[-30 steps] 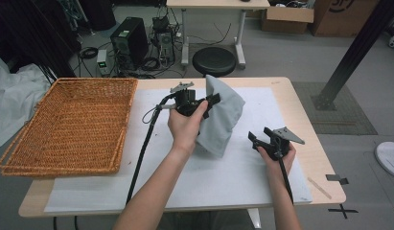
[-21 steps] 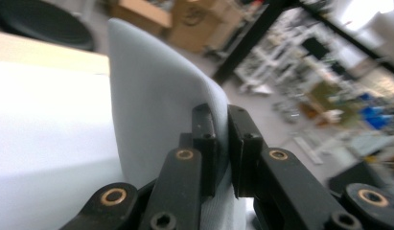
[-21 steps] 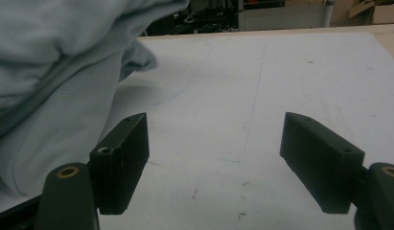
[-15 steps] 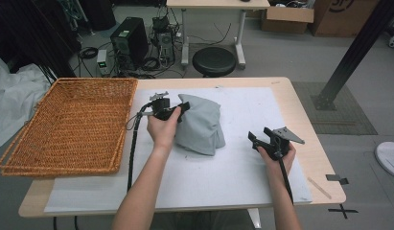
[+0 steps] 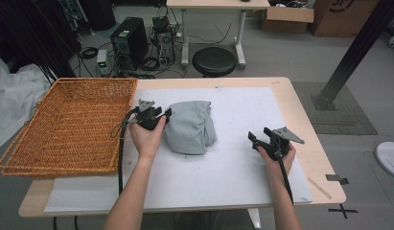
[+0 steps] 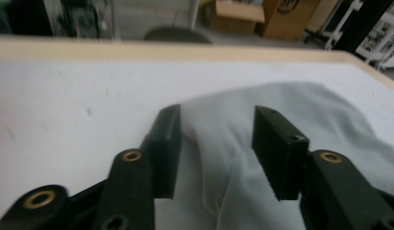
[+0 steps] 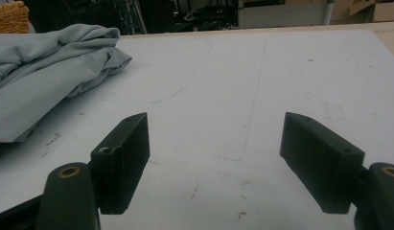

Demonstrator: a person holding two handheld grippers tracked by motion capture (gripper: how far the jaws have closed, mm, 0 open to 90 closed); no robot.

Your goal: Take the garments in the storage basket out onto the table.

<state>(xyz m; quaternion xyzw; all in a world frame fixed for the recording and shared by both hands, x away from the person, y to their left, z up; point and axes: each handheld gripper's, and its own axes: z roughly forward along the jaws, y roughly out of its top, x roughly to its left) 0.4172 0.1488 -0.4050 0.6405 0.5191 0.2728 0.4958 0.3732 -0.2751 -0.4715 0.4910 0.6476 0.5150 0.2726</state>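
We see the soft, crumpled grey cloth (image 5: 191,127) heaped on the white mat (image 5: 233,177), and our left gripper (image 5: 155,116) (jaws just opening) straddles its fold unclamped. The woven wicker basket (image 5: 70,127) sits left; our right gripper (image 5: 267,138) rests with jaws apart, empty.

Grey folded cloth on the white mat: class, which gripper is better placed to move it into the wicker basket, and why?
Probably the left gripper: it sits at the grey folded cloth, its jaws just opened around a fold, beside the brown wicker basket. The right gripper rests open, apart from it.

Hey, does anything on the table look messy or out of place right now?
The grey cloth lies bunched in a rumpled heap on the white mat, not flat or folded, and outside the wicker basket.
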